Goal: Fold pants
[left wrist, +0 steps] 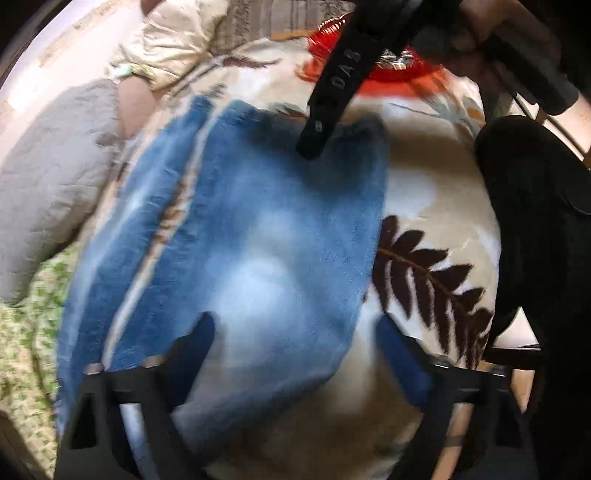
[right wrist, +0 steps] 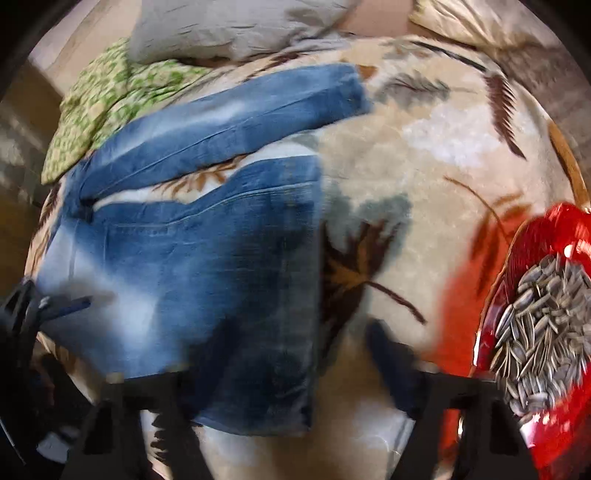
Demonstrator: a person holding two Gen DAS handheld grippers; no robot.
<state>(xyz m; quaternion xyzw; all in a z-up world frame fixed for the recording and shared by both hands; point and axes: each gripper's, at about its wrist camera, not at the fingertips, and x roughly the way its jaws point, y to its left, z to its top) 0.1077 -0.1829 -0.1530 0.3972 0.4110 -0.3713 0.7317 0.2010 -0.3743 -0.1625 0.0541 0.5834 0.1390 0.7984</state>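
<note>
A: Where are the jeans (right wrist: 207,266)?

B: Flat on the leaf-print blanket (right wrist: 436,125), blue denim with faded patches, 2 legs running away toward the grey pillow (right wrist: 236,26) and the green patterned cloth (right wrist: 103,96).

A: And the tongs?

B: The left gripper (left wrist: 295,332) hangs over the denim with its jaws spread apart, nothing pinched. The right gripper (right wrist: 273,354) also shows a clear gap between its fingers, over the jeans' edge, gripping nothing.

A: Anything nearby?

B: A red dish (right wrist: 546,236) of sunflower seeds (right wrist: 543,332) on the blanket, right of the jeans
</note>
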